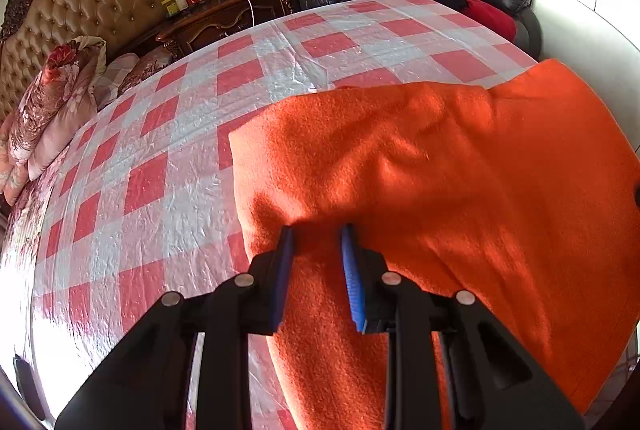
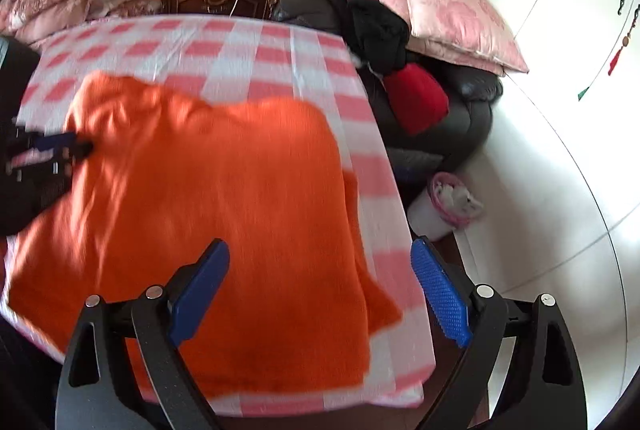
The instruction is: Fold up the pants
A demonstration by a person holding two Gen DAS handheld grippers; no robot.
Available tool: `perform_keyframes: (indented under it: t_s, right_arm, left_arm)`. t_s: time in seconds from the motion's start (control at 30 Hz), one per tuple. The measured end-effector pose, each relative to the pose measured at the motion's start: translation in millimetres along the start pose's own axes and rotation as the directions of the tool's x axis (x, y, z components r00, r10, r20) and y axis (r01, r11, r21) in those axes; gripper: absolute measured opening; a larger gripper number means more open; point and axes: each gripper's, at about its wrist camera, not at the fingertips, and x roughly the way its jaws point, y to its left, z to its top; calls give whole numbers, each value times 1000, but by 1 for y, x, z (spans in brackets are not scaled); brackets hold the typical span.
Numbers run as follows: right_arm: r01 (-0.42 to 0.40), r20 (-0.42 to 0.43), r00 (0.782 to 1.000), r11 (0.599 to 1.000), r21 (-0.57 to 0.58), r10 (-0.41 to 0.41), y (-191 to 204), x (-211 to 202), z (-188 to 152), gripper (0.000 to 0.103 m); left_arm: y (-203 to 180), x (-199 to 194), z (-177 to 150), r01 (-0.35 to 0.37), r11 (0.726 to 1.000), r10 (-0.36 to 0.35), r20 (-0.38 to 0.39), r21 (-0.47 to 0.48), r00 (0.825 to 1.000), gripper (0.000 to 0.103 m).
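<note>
The fuzzy orange fleece pants (image 1: 420,170) lie spread flat on the bed, over its red-and-white checked plastic sheet (image 1: 168,134), with one corner of the cloth hanging past the sheet's near edge. At the pants' left edge the left hand-held gripper (image 1: 316,234) is clenched on a raised pinch of the orange fleece, its blue pads narrow and the cloth bunched between them. The right hand-held gripper (image 2: 320,258) hangs above the pants' near right part, its blue pads spread wide and grasping nothing. Beyond the pants, past the far side of the sheet, stand a carved dark wooden nightstand (image 1: 232,14) and a black leather armchair (image 2: 440,118) piled with pink floral pillows (image 2: 448,14). A tufted tan headboard (image 1: 92,2) rises left of the nightstand.
</note>
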Motion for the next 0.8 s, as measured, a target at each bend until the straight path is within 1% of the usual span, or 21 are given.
perform_keyframes:
  t_s: [0.1,0.13,0.17,0.2,0.23,0.27,0.3,0.33,0.37,0.4,0.47,0.53,0.6,0.63,0.73,0.77,0.8]
  right_arm:
    - [-13,31,999,1000,2,13,6,14,29,89]
    - [-8,26,1000,1000,-5,8,8,21,35,89]
    - [13,10,1000,1000,-12,-13,10,31,42,88]
    - [57,-20,998,998,-8,-57,9,39,46,88]
    - [64,-30,998,998,16,-64,5,38,47,88]
    - [27,-16,1000,998,56,-26,-3,30,46,89]
    - [-3,-4,1000,997,80,3,-10,19,43,89]
    - [8,-8,1000,997,83,-7,-13,14,40,89]
    - [29,-13,1000,995,91,-27,-19,4,32,89]
    - [25,-19,1000,993,115,-23,-26,-4,24,89]
    - [7,-39,999,985,172,-1,-41,-16,9,89]
    - [1,-64,998,974,227,14,-57,-29,-9,89]
    - [-12,-74,997,964,266,33,-69,-41,-22,89]
    - [-14,-76,996,961,277,37,-73,-47,-28,89]
    - [-14,-83,996,960,278,38,-77,-56,-38,89]
    - [-13,-85,996,961,277,38,-77,-58,-39,89]
    - [-15,-85,996,961,276,40,-77,-58,-41,89]
  left_arm:
    - [0,0,1,-3,1000,3,-7,-5,1000,26]
    - [1,-3,1,-1,1000,1,-15,-11,1000,26]
    - [2,-9,1,12,1000,-13,-24,-27,1000,31]
    - [3,-16,1,29,999,-30,-24,-39,999,37]
    - [5,-28,1,43,997,-44,-13,-58,999,56]
    - [5,-40,-1,47,996,-47,3,-70,999,72]
    - [1,-50,-2,54,996,-54,9,-68,999,77]
    - [-4,-60,-3,66,996,-65,11,-61,998,77]
    - [-10,-71,-4,90,994,-90,9,-55,996,83]
    - [-17,-81,-6,107,993,-106,9,-48,994,94]
    - [-31,-101,-10,124,992,-124,7,-38,992,101]
    - [-41,-115,-15,131,990,-131,4,-48,991,101]
    - [-49,-128,-21,155,986,-155,0,-60,988,101]
    - [-53,-133,-23,147,987,-147,-3,-61,989,101]
    - [-69,-144,-26,25,1000,-25,-16,-16,1000,101]
    - [-72,-145,-26,7,1000,-7,-10,-2,1000,101]
    - [-72,-146,-27,19,1000,-19,-13,-5,1000,101]
